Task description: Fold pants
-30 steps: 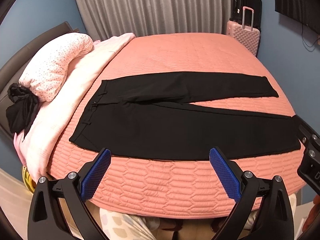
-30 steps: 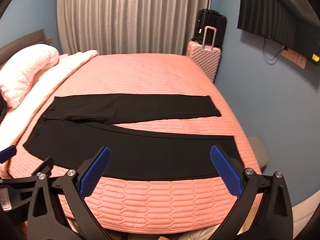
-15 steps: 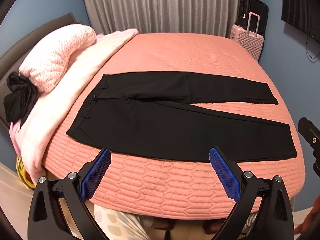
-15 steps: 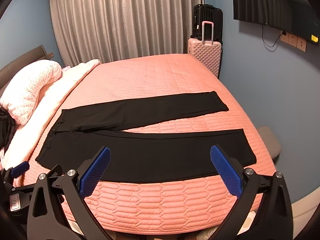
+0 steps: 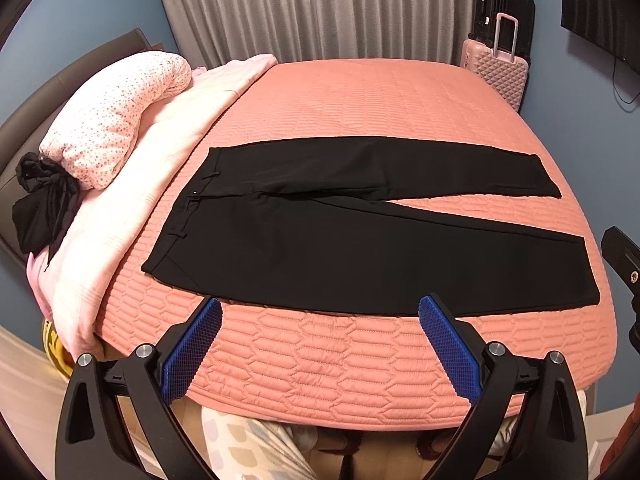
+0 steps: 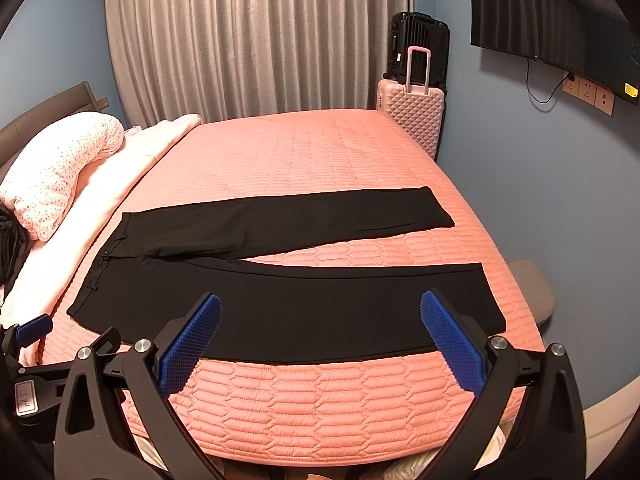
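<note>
Coral quilted bed (image 5: 360,96); black pants (image 5: 360,248) lie flat near its front edge, waistband left, legs splayed right; thin, limp cloth, likely slides; pinch near hem and waistband corner; left gripper (image 5: 319,334) and right gripper (image 6: 320,332) both spread wide, empty.

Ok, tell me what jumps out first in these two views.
The black pants spread flat across the salmon quilted bed, waistband toward the pillows, legs splayed apart. In the foreground, the open left gripper and right gripper hover at the near edge, holding nothing. A pink suitcase stands by the curtain.
</note>
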`<state>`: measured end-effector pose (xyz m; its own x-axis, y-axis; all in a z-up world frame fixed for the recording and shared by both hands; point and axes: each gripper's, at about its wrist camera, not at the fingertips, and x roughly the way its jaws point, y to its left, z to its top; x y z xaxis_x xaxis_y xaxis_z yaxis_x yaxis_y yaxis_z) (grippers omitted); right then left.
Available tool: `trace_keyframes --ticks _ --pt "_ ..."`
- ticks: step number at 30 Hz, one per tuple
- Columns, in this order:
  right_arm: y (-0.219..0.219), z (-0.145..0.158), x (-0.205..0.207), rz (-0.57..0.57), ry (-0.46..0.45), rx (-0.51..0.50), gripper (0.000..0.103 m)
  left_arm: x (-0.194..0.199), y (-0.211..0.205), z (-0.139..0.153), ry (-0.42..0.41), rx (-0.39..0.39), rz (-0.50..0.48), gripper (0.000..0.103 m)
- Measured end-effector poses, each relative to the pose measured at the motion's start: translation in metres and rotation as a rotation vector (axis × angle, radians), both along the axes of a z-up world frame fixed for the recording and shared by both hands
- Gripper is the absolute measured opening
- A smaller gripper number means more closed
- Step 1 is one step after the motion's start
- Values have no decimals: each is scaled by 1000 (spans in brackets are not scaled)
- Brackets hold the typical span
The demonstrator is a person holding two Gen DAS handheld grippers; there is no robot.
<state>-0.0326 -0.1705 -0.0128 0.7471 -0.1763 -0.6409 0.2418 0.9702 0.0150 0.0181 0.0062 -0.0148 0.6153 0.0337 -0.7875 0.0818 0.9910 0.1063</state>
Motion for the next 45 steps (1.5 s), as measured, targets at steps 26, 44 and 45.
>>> trace_keyframes --ticks 26,44,45 --pt "-4 -4 3 30 10 52 98 0 -2 2 4 10 -12 98" --pt "0 -2 0 47 3 40 98 2 -1 2 4 12 -11 98" --pt "0 -2 0 47 3 41 98 2 0 3 4 13 -12 98"
